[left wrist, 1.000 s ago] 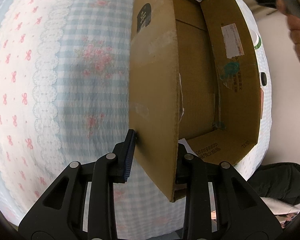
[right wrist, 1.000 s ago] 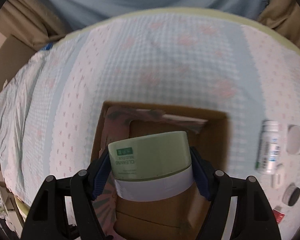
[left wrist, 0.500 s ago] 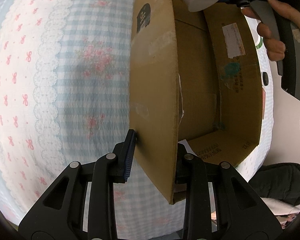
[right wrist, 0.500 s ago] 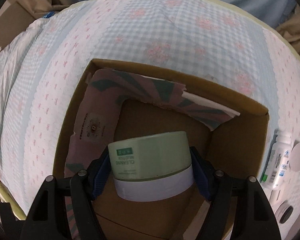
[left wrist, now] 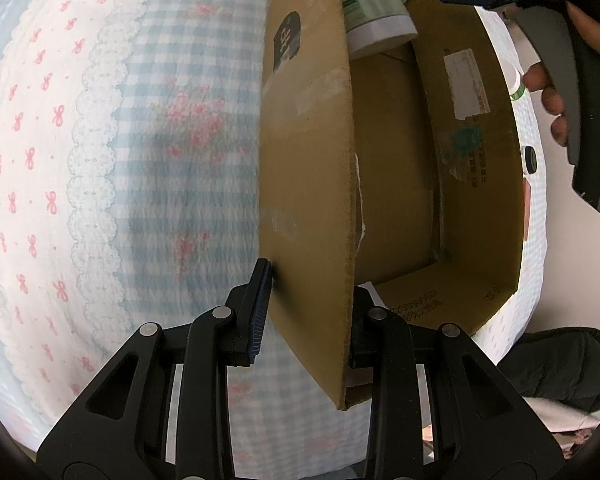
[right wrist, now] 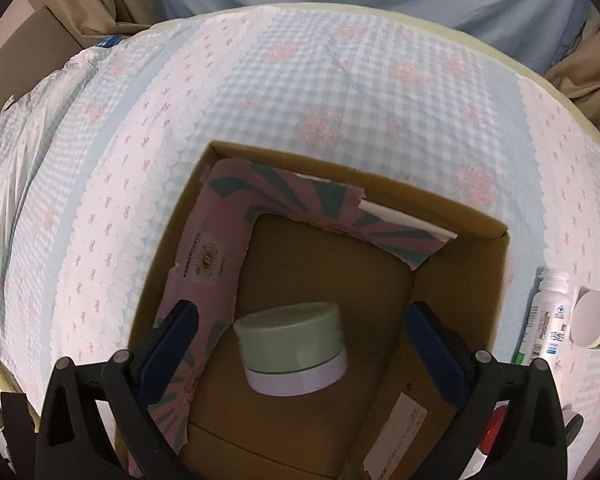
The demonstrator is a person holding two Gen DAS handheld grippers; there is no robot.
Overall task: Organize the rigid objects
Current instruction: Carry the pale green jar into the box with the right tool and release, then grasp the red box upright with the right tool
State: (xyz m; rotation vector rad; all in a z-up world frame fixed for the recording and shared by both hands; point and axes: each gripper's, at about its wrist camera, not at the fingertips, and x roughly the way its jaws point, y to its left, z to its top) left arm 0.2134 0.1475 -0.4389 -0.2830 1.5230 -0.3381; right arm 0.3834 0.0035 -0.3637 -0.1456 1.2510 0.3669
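Left tongs (left wrist: 306, 312) clamp box wall (left wrist: 308, 184); right tongs (right wrist: 300, 340) opening, jar (right wrist: 292, 350) free; bottle (right wrist: 550, 320) right-view only.

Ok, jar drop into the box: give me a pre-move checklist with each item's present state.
1. Green jar clear of the right gripper pads: ok, jaws opening, gaps on both sides.
2. Jar settled on the box floor: cannot tell, slightly blurred.
3. Left gripper clamped on the cardboard box wall: ok.
4. Box opening unobstructed for withdrawal: ok.
5. Next items reachable: ok, white bottle and round container lie beside the box on the bedspread.
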